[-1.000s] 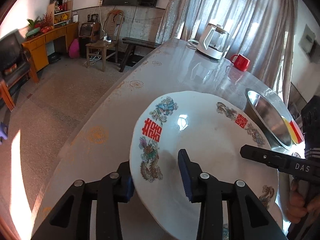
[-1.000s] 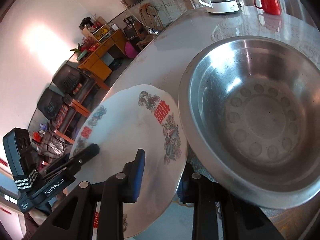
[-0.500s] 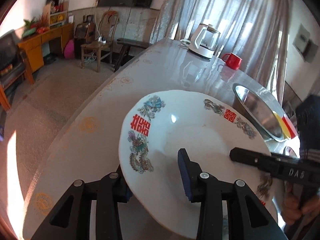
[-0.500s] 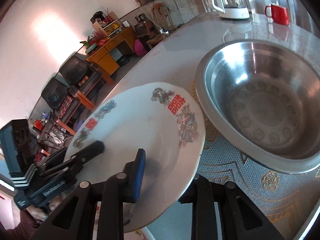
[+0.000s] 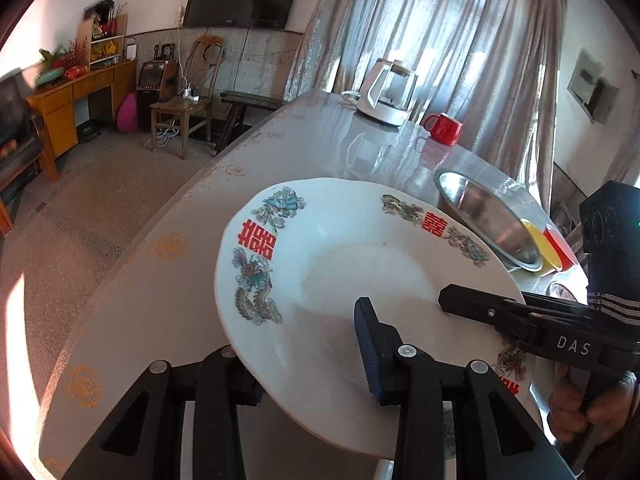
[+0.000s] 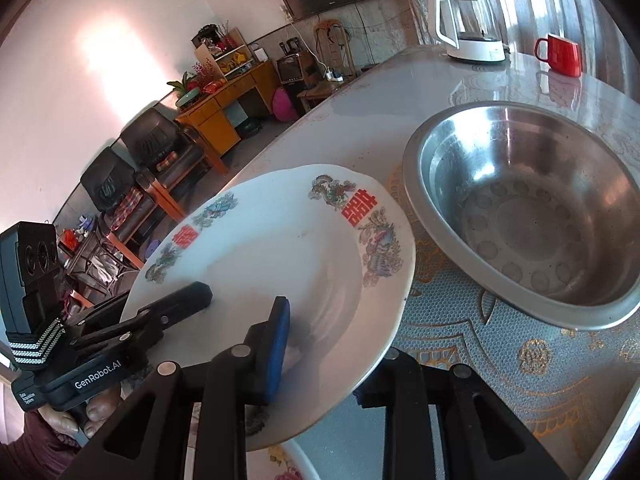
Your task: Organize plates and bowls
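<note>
— Jaws first: what have you got?

— Both pairs pinch the same plate (image 5: 360,264). My left gripper (image 5: 308,364) clamps the near rim, one blue pad on top of the plate and the other finger underneath. My right gripper (image 6: 320,352) bites its own near rim the same way, blue pad above, second finger below.

— Where does the plate sit in the frame?

— Centre of both views, tilted and lifted off the table (image 5: 132,280). In the left view the right gripper (image 5: 516,320) reaches in from the lower right over the plate's edge; in the right view the left gripper (image 6: 132,328) comes in from the lower left.

— Room around it?

— The table's curved edge runs up the left of the left view, open floor beyond. To the right, a steel bowl (image 6: 528,216) sits just beside the plate's rim, on a patterned blue and gold mat (image 6: 472,356). A second patterned rim (image 6: 292,464) shows under the plate at the bottom of the right view.

— Surfaces?

— Plate is glossy white, round and shallow, with red double characters and painted dragon and bird motifs round the rim. Bowl is shiny metal with dimpled circles in its base. The tabletop is glossy. A kettle (image 5: 386,94) and a red mug (image 5: 444,128) stand well apart, toward the top.
</note>
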A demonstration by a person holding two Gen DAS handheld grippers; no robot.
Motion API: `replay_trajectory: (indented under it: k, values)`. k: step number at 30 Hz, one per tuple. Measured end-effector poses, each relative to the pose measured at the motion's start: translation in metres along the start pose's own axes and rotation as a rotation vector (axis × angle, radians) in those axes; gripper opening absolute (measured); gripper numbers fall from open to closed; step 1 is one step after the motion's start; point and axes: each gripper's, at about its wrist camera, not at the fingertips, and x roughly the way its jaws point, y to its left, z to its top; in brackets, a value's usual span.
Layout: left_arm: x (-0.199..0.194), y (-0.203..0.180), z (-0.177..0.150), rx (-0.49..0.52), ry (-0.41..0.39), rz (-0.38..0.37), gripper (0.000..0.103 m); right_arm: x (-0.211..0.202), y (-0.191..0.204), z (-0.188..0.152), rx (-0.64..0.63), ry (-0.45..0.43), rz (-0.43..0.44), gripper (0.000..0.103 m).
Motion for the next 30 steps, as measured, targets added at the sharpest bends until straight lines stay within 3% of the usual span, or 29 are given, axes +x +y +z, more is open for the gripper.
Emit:
replay_trajectory:
  k: [16, 24, 30]
  values:
    - [-0.065, -0.052, -0.007, 0.091, -0.116, -0.03, 0.037, -0.076, 0.008, -0.025, -0.012, -0.124, 0.012, 0.025]
    - [-0.075, -0.107, -0.017, 0.182, -0.111, -0.146, 0.037, -0.136, -0.02, -0.058, 0.074, -0.169, -0.038, 0.025]
    - [-0.067, -0.156, -0.023, 0.248, -0.065, -0.244, 0.037, -0.178, -0.052, -0.089, 0.164, -0.202, -0.108, 0.026]
